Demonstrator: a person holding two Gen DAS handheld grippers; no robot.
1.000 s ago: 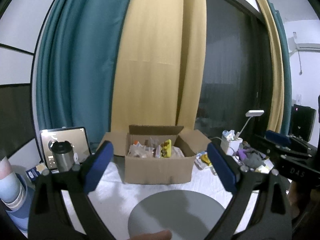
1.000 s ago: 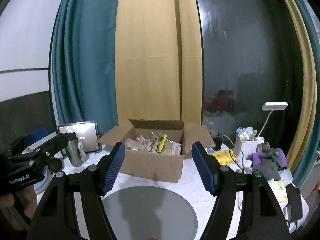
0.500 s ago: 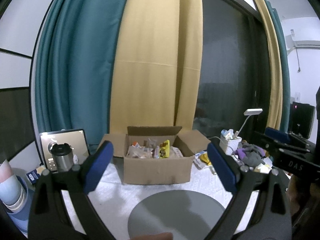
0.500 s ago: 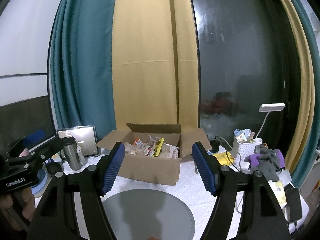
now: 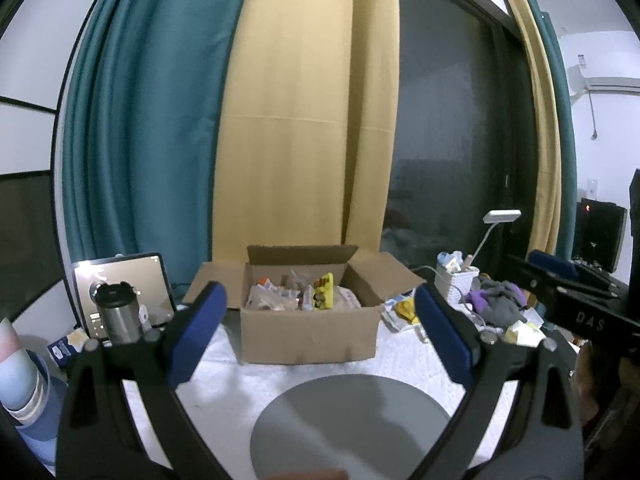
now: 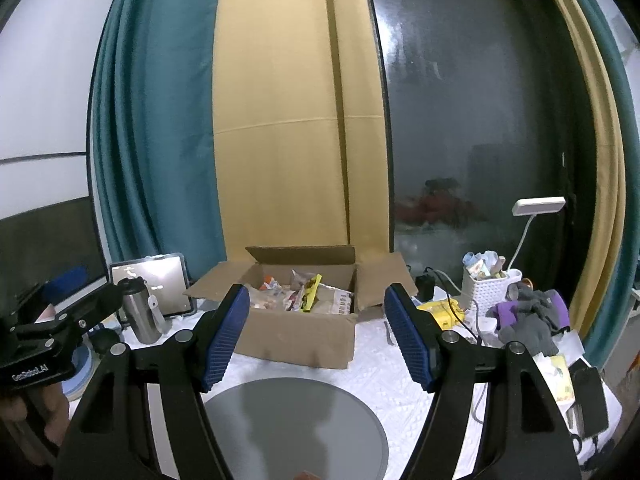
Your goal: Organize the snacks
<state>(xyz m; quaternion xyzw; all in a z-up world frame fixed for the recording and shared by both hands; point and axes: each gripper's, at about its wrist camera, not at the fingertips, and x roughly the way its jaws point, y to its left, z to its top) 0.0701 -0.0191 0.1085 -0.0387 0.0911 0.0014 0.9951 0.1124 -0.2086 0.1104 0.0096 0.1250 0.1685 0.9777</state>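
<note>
1. At the left edge of the table, a steel tumbler (image 5: 116, 312) and a lit tablet (image 5: 124, 284) stand where they stood a second ago.
2. Left gripper (image 5: 320, 338): spread wide, holding nothing, lifted and levelled a little over the last second.
3. Middle: the cardboard box (image 6: 298, 334) sits open with the snacks (image 6: 304, 296) heaped inside, none shifted; the grey round plate (image 6: 296, 428) before it is bare.
4. Right gripper (image 6: 314, 338): likewise spread and empty, risen too.
5. Only the aim changed, so the sorting stands as it was.
</note>
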